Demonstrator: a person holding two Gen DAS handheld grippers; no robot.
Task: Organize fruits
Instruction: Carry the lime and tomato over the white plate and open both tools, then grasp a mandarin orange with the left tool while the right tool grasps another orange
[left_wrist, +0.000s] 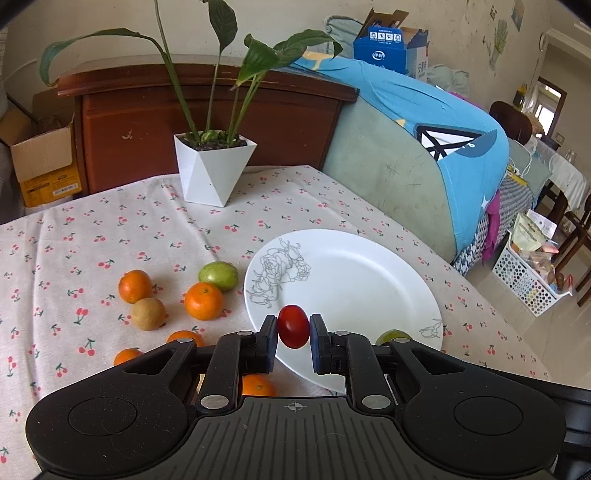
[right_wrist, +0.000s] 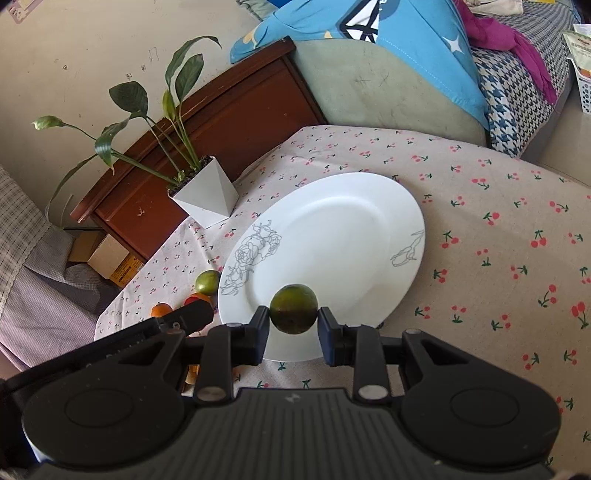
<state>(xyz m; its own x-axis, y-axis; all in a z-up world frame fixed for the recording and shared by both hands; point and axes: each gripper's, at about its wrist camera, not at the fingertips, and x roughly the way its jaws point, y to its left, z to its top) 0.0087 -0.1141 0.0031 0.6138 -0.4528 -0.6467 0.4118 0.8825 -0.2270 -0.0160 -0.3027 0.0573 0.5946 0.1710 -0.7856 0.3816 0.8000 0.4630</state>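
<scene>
My left gripper (left_wrist: 294, 330) is shut on a small red tomato (left_wrist: 293, 326), held above the near rim of a white plate (left_wrist: 354, 273) with grey flower drawings. My right gripper (right_wrist: 293, 321) is shut on a dark green round fruit (right_wrist: 294, 308) over the same plate (right_wrist: 332, 229); that fruit also peeks out beside the left gripper's right finger as a green fruit (left_wrist: 393, 336). Left of the plate lie several oranges (left_wrist: 204, 301), a light green fruit (left_wrist: 218, 275) and a tan fruit (left_wrist: 148, 314). The plate's surface carries no fruit.
A white angular pot with a leafy plant (left_wrist: 214, 170) stands at the back of the cherry-print tablecloth (left_wrist: 110, 229). Behind it is a brown wooden cabinet (left_wrist: 207, 122). A sofa with a blue cover (left_wrist: 424, 147) borders the table's right side.
</scene>
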